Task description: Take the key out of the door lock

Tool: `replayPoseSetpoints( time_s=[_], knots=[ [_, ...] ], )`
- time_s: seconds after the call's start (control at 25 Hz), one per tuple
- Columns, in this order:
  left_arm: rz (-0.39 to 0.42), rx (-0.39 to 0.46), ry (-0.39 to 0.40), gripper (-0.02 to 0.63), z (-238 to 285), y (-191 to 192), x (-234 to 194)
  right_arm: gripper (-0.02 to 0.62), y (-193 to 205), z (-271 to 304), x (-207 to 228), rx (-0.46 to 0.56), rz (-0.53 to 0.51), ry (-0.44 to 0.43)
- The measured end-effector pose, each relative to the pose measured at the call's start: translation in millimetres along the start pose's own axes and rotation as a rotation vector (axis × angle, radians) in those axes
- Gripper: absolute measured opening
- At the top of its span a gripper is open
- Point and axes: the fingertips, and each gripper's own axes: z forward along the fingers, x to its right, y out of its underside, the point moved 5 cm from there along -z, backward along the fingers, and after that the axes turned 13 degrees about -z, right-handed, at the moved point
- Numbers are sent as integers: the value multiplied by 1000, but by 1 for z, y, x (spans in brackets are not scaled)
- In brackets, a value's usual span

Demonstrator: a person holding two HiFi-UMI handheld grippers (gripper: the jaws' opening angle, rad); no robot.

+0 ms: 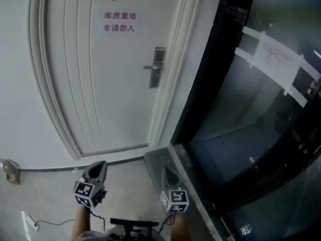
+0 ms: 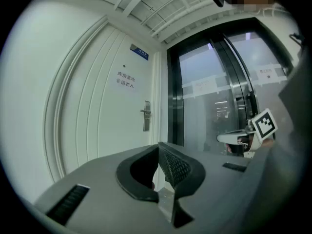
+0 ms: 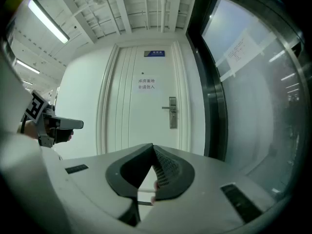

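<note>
A white panelled door (image 1: pixel 100 84) fills the upper left of the head view, with a metal lock plate and lever handle (image 1: pixel 156 67) at its right edge. The same lock plate (image 2: pixel 146 115) (image 3: pixel 172 112) shows far ahead in both gripper views. No key is discernible at this distance. My left gripper (image 1: pixel 99 165) and right gripper (image 1: pixel 167 173) hang low, well short of the door, both pointing toward it. Each has its jaw tips touching with nothing between them (image 2: pixel 158 147) (image 3: pixel 152 148).
A sign with red print (image 1: pixel 119 22) is on the door. Right of the door frame stands a dark-framed glass wall (image 1: pixel 251 114) with a taped paper notice (image 1: pixel 278 58). A wall socket (image 1: pixel 10 171) sits low on the left wall.
</note>
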Motion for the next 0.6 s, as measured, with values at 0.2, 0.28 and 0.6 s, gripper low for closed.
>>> replayPoseSetpoints(
  time_s=[0.2,0.28,0.6],
  knots=[
    [-3,1,-5,8,5,-1,8,9,0,0,8,16,19,-11],
    [-2,0,-11,8,8,1,12,11,2,-2,12,15,46,-21],
    [2,-7,-30,8,19,8,36,12,14,-6,35,14,56,-50]
  ],
)
